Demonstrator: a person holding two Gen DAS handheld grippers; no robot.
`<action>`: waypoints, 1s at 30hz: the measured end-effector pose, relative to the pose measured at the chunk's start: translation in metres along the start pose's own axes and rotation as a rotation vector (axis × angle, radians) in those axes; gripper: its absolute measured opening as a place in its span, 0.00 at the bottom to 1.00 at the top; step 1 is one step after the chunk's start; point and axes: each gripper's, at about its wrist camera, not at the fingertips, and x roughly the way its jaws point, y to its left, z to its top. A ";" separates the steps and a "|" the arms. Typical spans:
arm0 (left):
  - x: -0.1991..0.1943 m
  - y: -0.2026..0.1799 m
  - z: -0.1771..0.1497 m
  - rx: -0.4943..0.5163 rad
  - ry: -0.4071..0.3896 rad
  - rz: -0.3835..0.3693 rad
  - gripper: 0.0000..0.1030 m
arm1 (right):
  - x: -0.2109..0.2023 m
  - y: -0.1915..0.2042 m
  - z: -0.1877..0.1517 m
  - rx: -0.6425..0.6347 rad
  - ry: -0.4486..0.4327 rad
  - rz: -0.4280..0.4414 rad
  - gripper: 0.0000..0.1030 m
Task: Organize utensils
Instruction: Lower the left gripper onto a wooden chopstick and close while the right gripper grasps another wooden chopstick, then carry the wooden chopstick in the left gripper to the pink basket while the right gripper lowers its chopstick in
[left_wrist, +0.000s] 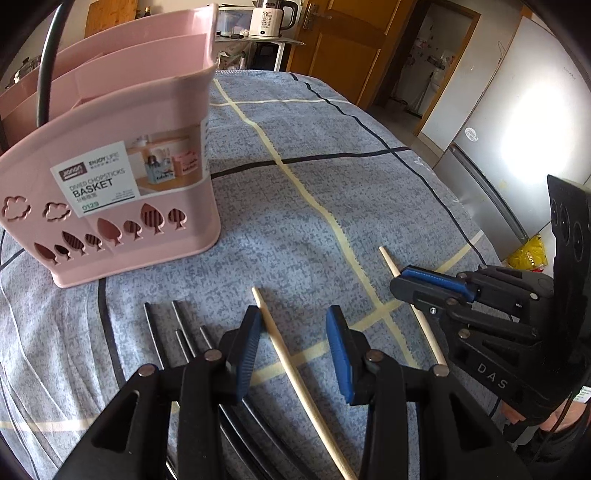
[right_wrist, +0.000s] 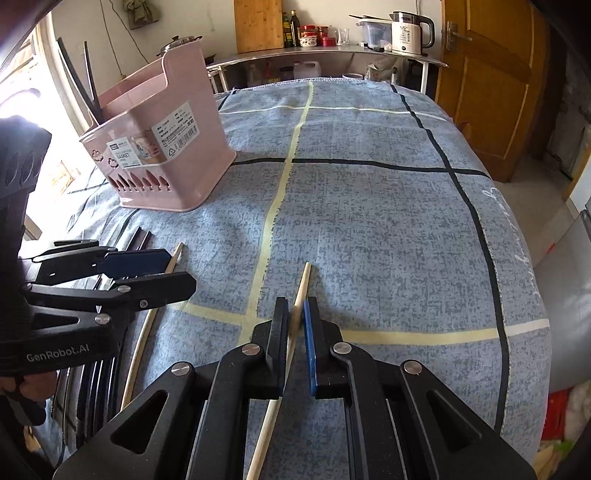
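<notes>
Left wrist view: pink basket (left_wrist: 110, 177) far left on the blue-grey checked cloth (left_wrist: 295, 206), sticker reading "ENJOY LIFE", "DIVIED CHOPSTICKS BASKET" and "0129". "DAS" moulded on the right gripper (left_wrist: 424, 288) at the right edge. Left gripper (left_wrist: 291, 332) low over the cloth, blue pads wide apart, straddling a wooden chopstick (left_wrist: 295, 373) lying flat; left pad (left_wrist: 245, 354) touching or just beside it, right pad clear of it. Black chopsticks (left_wrist: 181, 332) in a loose bundle just left, partly under the left finger.

Right wrist view: "GenRobot.AI" printed on the left gripper (right_wrist: 155, 273) body, at near left, held level, bare fingers of a hand (right_wrist: 22, 387) on its grip. "55" on the white kettle (right_wrist: 406, 33) on the far counter; basket (right_wrist: 159, 147) label too small to read here. Right gripper (right_wrist: 295, 325) pointing away along the cloth (right_wrist: 369, 221), jaws narrow around a second wooden chopstick (right_wrist: 280, 376), stick blurred between the pads; firm contact not clear. Stick running from near, under the gripper, to a tip just beyond the fingers. Two dark chopsticks (right_wrist: 83, 81) standing tilted in the basket's far-left part.
</notes>
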 end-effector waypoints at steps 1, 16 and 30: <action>0.001 -0.002 0.000 0.005 -0.003 0.007 0.37 | 0.001 -0.001 0.002 0.003 0.003 0.002 0.08; 0.003 -0.004 0.004 -0.002 0.000 0.046 0.08 | 0.001 -0.001 0.011 -0.014 -0.007 0.011 0.05; -0.080 -0.021 0.018 0.042 -0.152 -0.034 0.06 | -0.075 0.001 0.023 -0.019 -0.185 0.048 0.05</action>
